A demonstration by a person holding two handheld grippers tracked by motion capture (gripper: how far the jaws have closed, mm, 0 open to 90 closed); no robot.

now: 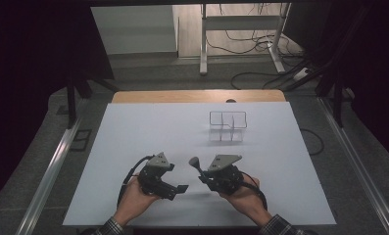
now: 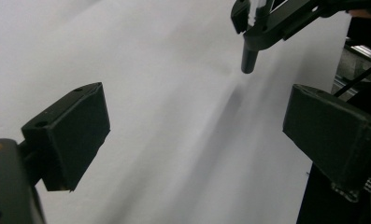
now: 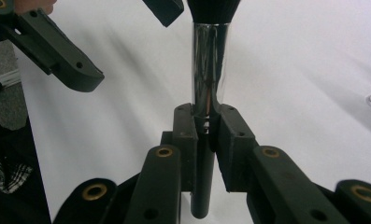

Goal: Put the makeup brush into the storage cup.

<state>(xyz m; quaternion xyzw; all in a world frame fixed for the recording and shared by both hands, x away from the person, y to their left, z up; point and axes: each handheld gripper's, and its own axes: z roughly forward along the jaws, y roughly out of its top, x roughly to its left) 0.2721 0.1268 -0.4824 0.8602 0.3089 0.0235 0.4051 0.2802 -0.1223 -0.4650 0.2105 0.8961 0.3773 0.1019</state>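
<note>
The right gripper (image 3: 206,126) pinches a brush (image 3: 210,60) by its handle, low over the near middle of the table (image 1: 133,137). The left gripper (image 1: 182,188) is spread, with nothing between its jaws. The brush looks light and stiff, its shiny ferrule slippery, its bristles soft; the dark handle seems the best place to hold it.

A brush (image 3: 209,70) with black bristles, a shiny silver ferrule and a black handle is showing against the white table sheet (image 1: 148,132). Both black grippers are contrasting with it, and plaid cuffs (image 1: 111,227) are peeking in.
</note>
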